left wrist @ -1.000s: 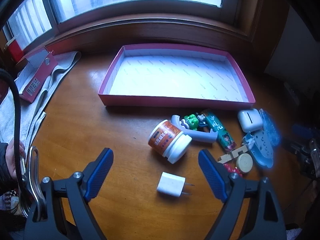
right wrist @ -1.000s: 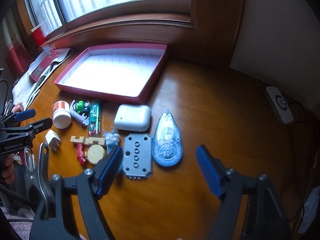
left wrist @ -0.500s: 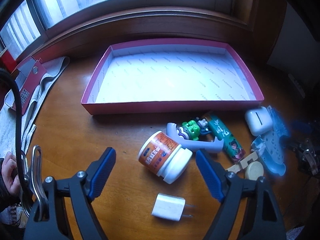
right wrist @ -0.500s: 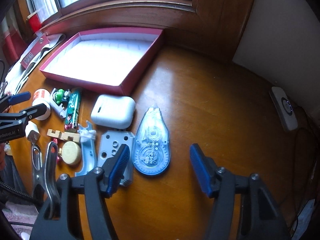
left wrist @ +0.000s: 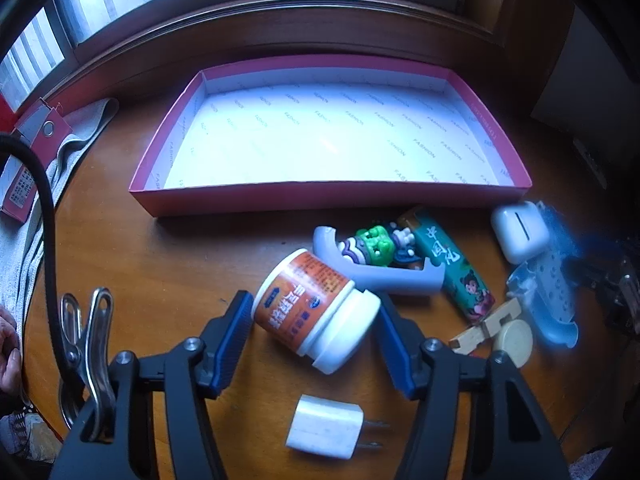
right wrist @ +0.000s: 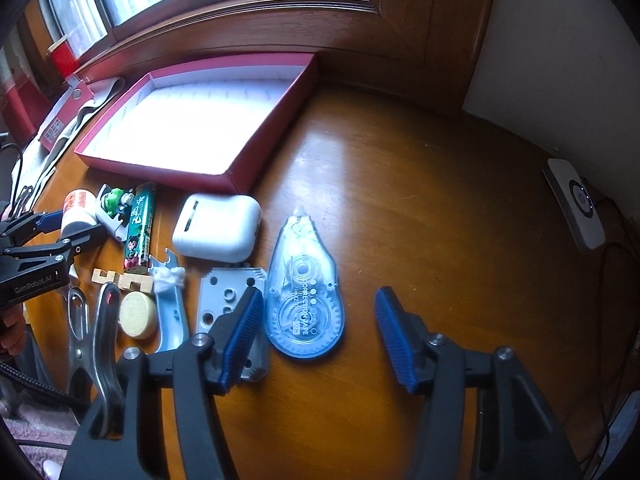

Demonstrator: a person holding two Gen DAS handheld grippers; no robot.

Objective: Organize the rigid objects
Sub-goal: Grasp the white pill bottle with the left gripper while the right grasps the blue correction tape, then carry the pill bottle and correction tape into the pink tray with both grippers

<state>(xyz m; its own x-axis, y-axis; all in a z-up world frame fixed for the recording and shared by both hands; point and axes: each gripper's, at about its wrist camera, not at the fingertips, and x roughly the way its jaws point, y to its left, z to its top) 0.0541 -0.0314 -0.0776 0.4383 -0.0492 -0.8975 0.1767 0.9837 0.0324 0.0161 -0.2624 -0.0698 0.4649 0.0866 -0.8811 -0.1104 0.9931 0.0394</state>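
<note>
A white jar with an orange label lies on its side on the wooden table, in front of an empty red box. My left gripper is open, its blue pads on either side of the jar. The jar also shows in the right wrist view, with the left gripper around it. My right gripper is open over the near end of a blue correction tape dispenser. The red box lies behind it.
By the jar lie a white plug adapter, a grey toy with a green figure, a green tube, a white earbud case, a grey plate, a wooden piece and a round disc. A white device sits far right.
My left gripper moved forward and down until its pads flank the jar. My right gripper moved forward and down over the correction tape. Both jaws narrowed somewhat.
</note>
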